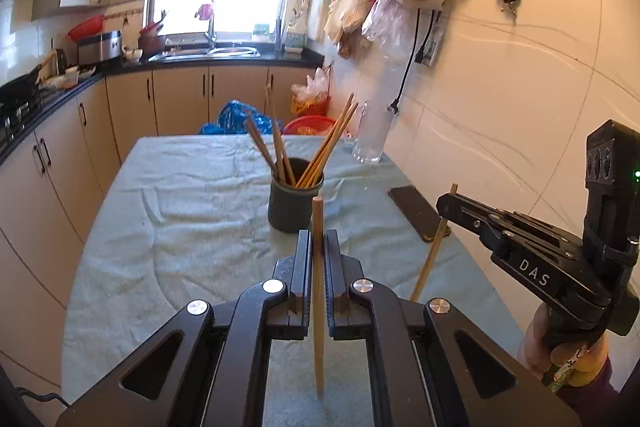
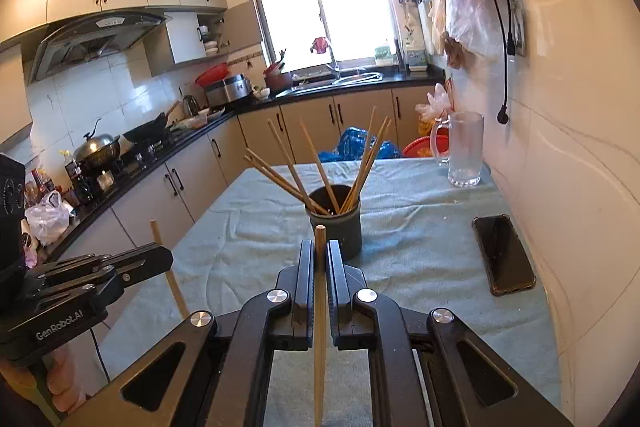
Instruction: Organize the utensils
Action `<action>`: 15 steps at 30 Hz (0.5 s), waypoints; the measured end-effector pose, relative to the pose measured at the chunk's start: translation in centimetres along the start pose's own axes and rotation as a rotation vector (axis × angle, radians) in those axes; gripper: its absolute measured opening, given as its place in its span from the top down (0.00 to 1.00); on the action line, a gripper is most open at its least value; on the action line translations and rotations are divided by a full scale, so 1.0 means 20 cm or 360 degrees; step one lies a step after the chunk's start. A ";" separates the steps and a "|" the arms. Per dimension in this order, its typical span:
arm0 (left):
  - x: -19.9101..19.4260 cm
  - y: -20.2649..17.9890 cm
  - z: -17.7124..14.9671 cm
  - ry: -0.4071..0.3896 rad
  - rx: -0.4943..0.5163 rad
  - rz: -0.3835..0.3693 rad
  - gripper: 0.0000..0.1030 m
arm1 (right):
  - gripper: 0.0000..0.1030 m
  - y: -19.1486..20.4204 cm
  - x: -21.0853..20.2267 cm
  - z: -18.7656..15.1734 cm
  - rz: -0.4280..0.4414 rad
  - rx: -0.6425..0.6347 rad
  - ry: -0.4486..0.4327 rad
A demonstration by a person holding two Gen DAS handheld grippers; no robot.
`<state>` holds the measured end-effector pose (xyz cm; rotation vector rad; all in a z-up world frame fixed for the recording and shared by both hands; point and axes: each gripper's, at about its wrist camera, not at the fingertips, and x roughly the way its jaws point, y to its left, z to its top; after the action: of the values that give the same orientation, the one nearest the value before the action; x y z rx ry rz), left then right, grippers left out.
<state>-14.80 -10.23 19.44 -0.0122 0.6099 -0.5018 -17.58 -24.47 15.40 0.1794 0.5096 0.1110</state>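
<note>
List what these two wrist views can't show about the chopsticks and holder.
- Left wrist view: the left gripper hides the middle of its chopstick.
- Right wrist view: the right gripper's chopstick runs off the bottom edge.
- Both views: the holder hides its chopsticks' lower ends; the count is unclear.

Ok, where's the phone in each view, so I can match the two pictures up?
Left wrist view: the phone lies at right of centre on the cloth, beside the right gripper.
Right wrist view: the phone lies at far right on the cloth, near the wall.
Shared landmark: the dark chopstick cup sits left of the phone in both.
</note>
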 end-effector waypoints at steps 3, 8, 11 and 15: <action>-0.02 -0.02 0.03 -0.0024 0.0019 0.0015 0.95 | 0.94 0.00 -0.02 0.02 0.0001 0.0004 -0.0026; -0.02 -0.02 0.07 -0.0049 0.0035 0.0043 0.95 | 0.94 0.00 -0.03 0.06 0.0004 -0.0001 -0.0058; -0.02 -0.01 0.10 -0.0060 0.0036 0.0058 0.95 | 0.94 0.01 -0.03 0.09 0.0000 -0.0013 -0.0071; -0.03 0.00 0.13 -0.0073 0.0053 0.0081 0.95 | 0.94 0.02 -0.03 0.12 -0.0002 -0.0031 -0.0081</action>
<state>-13.75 -10.36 21.99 0.0231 0.5556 -0.4610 -17.01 -24.59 17.79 0.1623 0.4579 0.1098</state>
